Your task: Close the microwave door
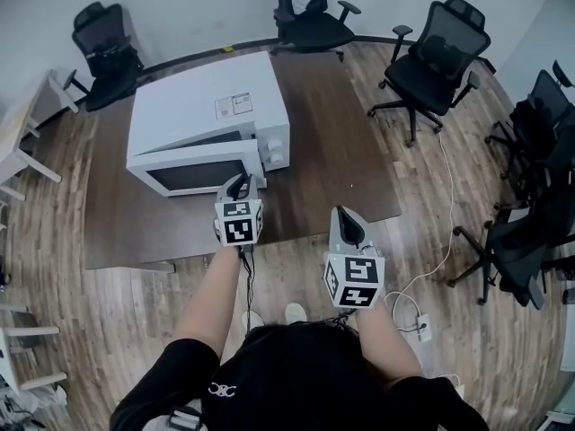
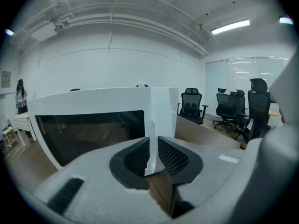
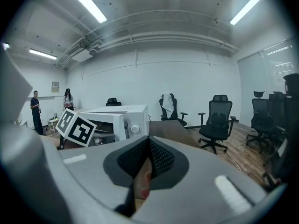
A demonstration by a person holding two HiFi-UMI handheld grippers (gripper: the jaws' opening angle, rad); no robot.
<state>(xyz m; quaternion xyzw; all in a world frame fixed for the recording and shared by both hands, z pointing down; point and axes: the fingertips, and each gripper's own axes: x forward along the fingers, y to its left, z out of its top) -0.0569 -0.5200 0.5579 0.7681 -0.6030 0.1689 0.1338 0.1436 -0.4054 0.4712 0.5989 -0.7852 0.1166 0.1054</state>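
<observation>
- Brown table (image 1: 346,151) fills mid-frame and carries the white microwave (image 1: 202,106), upper left of centre.
- The microwave door (image 1: 193,174) has a dark window and stands ajar, its right edge swung out.
- The left gripper (image 1: 239,185) grasps the door's free edge.
- The right gripper (image 1: 349,227) is clenched and empty, lower centre.
- Oven cavity hidden behind the door.

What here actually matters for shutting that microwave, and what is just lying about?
For the job:
- microwave
- its door, ajar
- left gripper, closed on the door's edge

Just about:
- table, only bearing the microwave
- right gripper, shut, held back
- office chairs
- cable on the floor
</observation>
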